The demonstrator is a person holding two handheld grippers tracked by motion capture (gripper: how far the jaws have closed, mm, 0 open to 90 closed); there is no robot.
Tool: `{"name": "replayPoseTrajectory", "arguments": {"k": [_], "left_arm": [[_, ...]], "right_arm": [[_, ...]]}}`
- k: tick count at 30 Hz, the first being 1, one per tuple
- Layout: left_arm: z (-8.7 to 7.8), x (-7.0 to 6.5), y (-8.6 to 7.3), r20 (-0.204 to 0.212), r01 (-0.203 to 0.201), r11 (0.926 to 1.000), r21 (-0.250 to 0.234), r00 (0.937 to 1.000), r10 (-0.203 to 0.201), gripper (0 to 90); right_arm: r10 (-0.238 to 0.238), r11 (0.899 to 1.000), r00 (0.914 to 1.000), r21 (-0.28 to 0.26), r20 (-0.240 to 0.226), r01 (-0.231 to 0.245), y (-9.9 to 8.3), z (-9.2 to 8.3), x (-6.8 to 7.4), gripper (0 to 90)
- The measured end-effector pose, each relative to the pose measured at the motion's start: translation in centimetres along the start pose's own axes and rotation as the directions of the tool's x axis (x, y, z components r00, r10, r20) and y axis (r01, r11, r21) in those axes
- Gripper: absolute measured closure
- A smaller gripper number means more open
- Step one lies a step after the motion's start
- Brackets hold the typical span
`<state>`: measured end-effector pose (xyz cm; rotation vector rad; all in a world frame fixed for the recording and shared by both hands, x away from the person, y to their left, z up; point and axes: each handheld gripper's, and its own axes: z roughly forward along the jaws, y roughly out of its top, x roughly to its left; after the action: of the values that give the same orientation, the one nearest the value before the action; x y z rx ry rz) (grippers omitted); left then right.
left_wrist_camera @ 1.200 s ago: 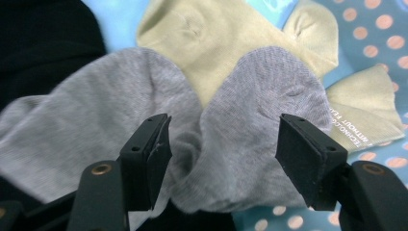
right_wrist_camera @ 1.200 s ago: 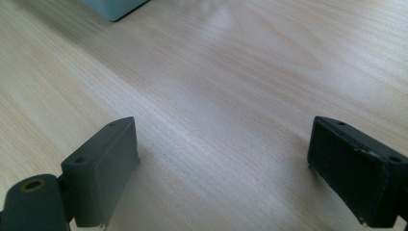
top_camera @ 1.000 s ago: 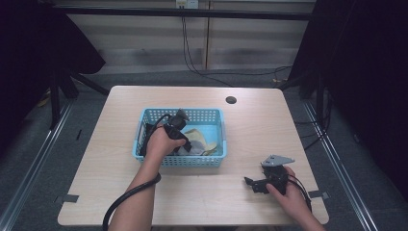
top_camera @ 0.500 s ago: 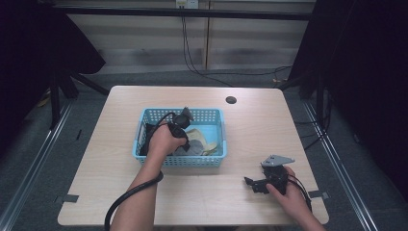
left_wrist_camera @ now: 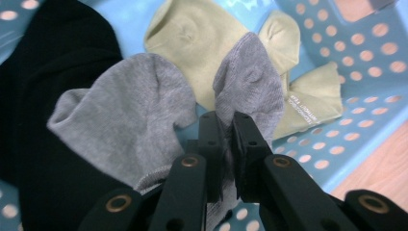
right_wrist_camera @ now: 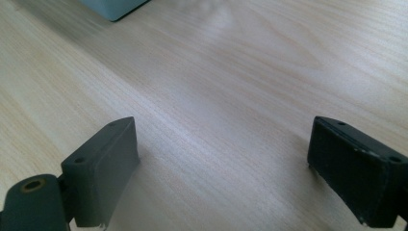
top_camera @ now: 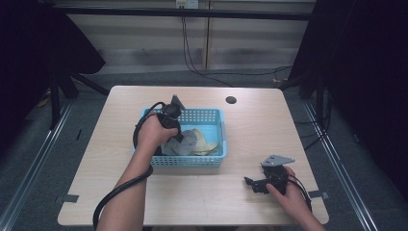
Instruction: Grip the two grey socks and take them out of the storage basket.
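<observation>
Pale woodgrain table carries a perforated blue plastic basket at frame centre; there the left tool pinches a soft grey knit sock, beside an olive sock with tiny unreadable print. Right tool gapes empty.

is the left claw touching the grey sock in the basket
Touching. In the left gripper view the left claw has its jaws pinched shut on a fold of the grey sock, with no gap visible, above the blue basket.
</observation>
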<state>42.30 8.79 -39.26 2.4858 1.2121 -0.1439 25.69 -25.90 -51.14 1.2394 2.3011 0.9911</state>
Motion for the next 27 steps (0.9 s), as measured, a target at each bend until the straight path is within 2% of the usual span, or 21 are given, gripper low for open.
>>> {"name": "replayPoseTrajectory", "arguments": {"k": [6, 14, 27], "left_arm": [[-1.5, 0.1, 0.1, -0.015, 0.001, 0.9999, -0.014, 0.9999, -0.001, 83.6], [-2.6, -0.2, 0.5, -0.018, -0.004, 1.0, -0.007, 0.9998, 0.004, 83.6], [-5.0, 0.3, 0.8, -0.033, 0.009, 1.0, 0.0, 0.9994, -0.009, 83.6]], "right_arm": [[0.0, 1.0, 1.0, 0.0, 0.0, 0.0, 0.0, 0.0, 0.0, 9.8], [0.002, 1.0, 1.0, 0.002, 0.0, -0.002, 0.0, 0.0, 0.0, 9.8], [0.001, 1.0, 1.0, 0.005, 0.0, -0.001, 0.0, 0.0, 0.0, 9.8]]}}
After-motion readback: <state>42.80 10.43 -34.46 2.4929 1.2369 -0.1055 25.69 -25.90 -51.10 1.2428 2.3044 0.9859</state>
